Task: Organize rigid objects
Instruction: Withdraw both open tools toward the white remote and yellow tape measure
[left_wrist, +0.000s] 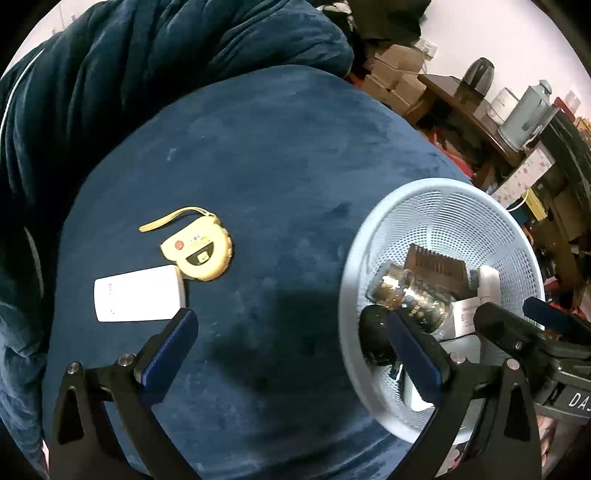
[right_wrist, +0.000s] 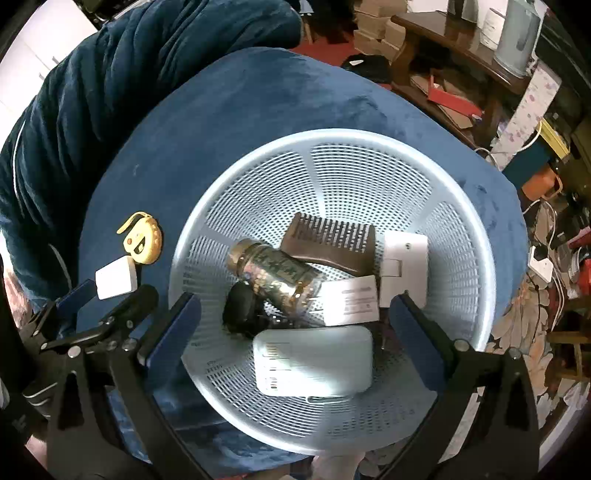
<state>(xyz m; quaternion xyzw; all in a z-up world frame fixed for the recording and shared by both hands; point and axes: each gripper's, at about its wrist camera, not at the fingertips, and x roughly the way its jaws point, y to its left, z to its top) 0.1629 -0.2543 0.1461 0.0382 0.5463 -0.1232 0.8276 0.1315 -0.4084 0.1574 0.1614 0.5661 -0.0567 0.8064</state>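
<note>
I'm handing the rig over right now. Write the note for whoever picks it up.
Left gripper: open, empty, over the dark blue velvet cushion.
Right gripper: open, empty, above the pale blue perforated plastic basket.
Done, in the basket: brown wooden comb, patterned glass jar with gold lid, black rounded object, white hinged box, white labelled card, pale blue rounded-rectangle case.
Left on the cushion, side by side: yellow tape measure with strap, white rounded box. Both lie near the left gripper.
</note>
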